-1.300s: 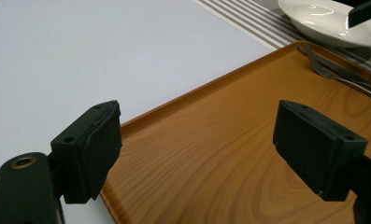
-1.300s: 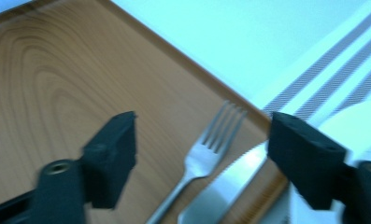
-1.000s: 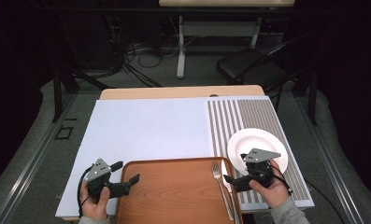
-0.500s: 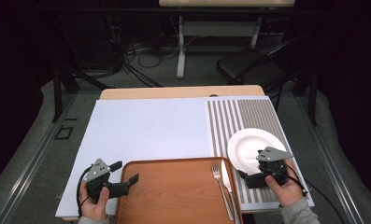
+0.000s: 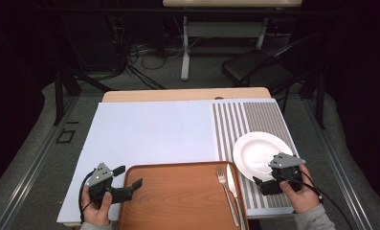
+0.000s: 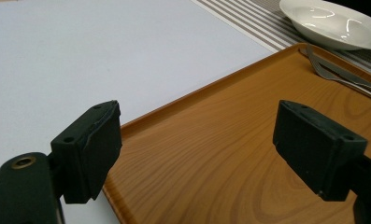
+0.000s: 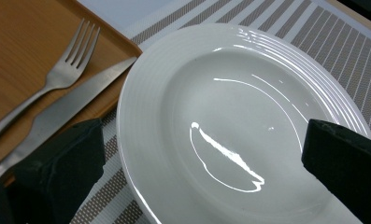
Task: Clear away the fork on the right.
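A white plate (image 5: 252, 143) (image 7: 141, 79) lies on a striped placemat (image 5: 245, 117) at the right. My right gripper (image 5: 266, 170) (image 7: 202, 163) hovers open over the plate's near edge, one jaw on each side of the plate's bowl, holding nothing. A wooden tray (image 5: 178, 201) (image 6: 220, 140) sits at the front middle, with a fork (image 5: 225, 189) (image 7: 57, 79) and a knife (image 5: 233, 191) (image 7: 71, 107) along its right side. My left gripper (image 5: 128, 176) (image 6: 202, 144) is open over the tray's far left corner, empty.
A pale blue-white mat (image 5: 154, 129) covers the left and middle of the table. The plate (image 6: 314, 28) and the fork (image 6: 332, 74) also show far off in the left gripper view. A black chair (image 5: 254, 69) and cables lie beyond the table.
My right gripper has slid to the right, from the tray's right edge to the near side of the plate. The left gripper has stayed put.
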### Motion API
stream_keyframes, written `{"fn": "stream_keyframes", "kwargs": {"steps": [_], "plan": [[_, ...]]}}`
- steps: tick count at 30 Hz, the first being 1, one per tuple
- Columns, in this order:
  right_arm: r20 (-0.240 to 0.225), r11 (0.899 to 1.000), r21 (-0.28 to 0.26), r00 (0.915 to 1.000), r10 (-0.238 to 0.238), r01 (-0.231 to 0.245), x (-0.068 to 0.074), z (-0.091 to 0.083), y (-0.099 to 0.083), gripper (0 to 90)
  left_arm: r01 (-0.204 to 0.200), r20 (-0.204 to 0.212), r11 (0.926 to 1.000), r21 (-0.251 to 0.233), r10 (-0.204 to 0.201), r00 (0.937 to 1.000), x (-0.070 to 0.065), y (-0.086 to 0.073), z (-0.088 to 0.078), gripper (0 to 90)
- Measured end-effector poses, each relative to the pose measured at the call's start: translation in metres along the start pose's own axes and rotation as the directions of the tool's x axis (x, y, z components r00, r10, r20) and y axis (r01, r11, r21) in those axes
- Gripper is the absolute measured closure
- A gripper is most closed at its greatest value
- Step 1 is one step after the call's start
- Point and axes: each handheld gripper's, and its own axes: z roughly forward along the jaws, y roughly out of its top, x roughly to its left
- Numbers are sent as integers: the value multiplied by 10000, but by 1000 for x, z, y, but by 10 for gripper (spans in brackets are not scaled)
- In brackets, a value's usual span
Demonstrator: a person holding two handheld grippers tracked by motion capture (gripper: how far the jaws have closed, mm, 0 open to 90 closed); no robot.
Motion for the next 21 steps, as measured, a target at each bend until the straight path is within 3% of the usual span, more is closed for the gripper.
{"fn": "stream_keyframes", "kwargs": {"steps": [9,21], "plan": [[375,9927,612,9937,-1061,1036,2,2,-2,0,22,-1,10000,4,-22,10000,1,0,0,160],[376,9895,886,9923,-1180,1144,1,3,-8,0,-5,-26,10000,6,5,10000,0,0,0,160]]}}
